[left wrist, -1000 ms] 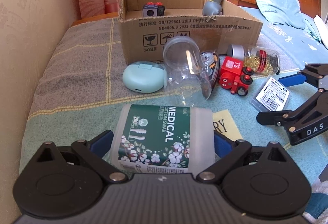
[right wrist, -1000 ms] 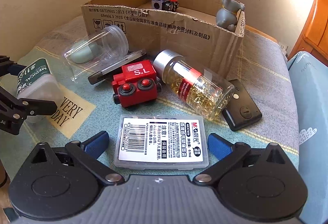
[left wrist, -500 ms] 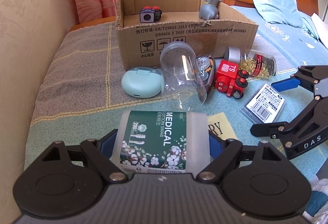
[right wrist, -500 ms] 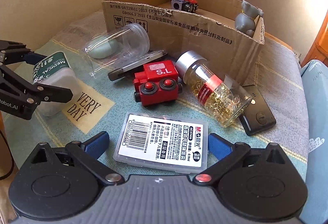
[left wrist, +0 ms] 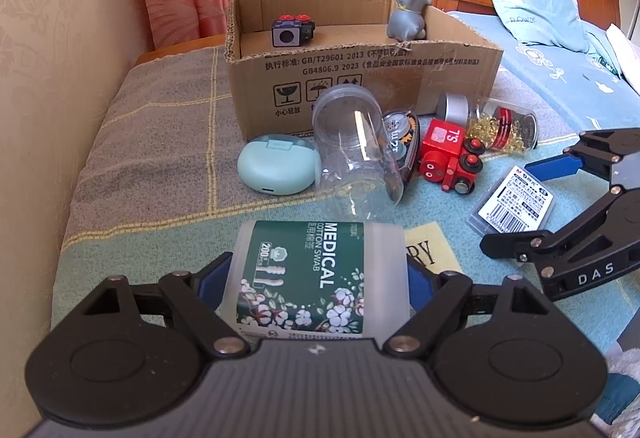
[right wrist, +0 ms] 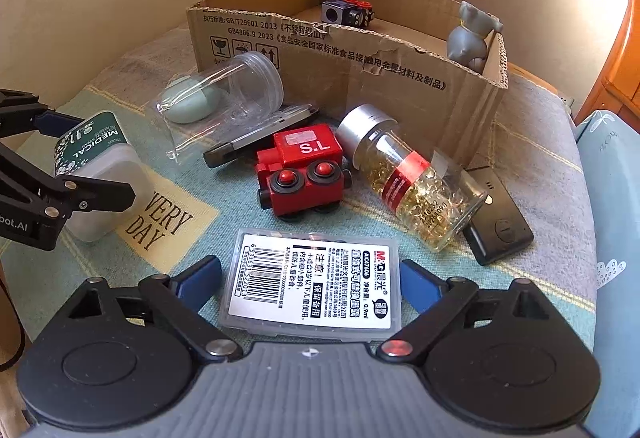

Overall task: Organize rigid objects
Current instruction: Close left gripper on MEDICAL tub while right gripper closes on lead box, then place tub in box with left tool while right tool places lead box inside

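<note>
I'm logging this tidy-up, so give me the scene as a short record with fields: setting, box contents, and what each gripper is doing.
setting: blanket-covered bed
box: holds a cube toy and a grey figurine
left gripper: jaws shut on the cotton swab tub
right gripper: jaws closing around the flat plastic case, pads not yet touching
loose items: clear jar, red toy train, capsule bottle

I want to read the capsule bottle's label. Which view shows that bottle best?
The right wrist view: the capsule bottle lies close, side-on and fully visible. In the left wrist view it is farther off, partly behind the red toy train.
</note>
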